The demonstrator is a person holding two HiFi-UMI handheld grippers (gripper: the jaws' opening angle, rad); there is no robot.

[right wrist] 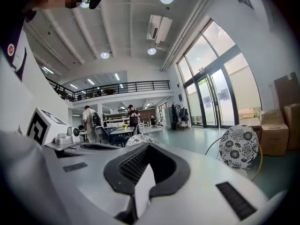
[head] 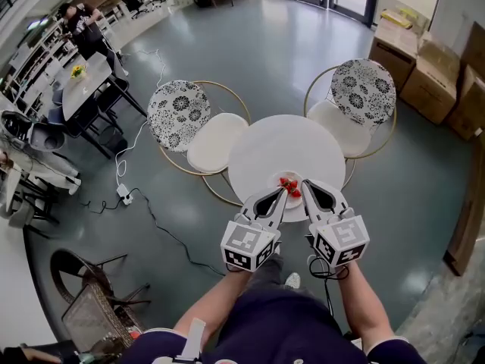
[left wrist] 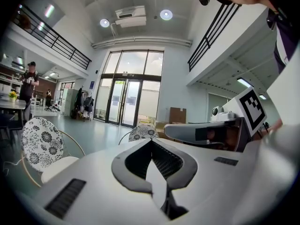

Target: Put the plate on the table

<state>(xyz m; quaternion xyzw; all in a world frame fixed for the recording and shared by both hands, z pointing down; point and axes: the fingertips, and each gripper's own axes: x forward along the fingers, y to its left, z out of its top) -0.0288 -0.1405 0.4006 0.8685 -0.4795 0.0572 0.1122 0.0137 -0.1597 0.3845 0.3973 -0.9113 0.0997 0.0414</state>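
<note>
A round white table stands in front of me in the head view. At its near edge is a white plate with red fruit on it. My left gripper grips the plate's left rim and my right gripper grips its right rim. In the left gripper view the left gripper is shut on a thin white plate edge. In the right gripper view the right gripper is likewise shut on the plate edge. Whether the plate rests on the table I cannot tell.
Two chairs with floral backs flank the table, one at the left and one at the right. Cardboard boxes line the right wall. A cable and power strip lie on the floor at the left. A person stands far off.
</note>
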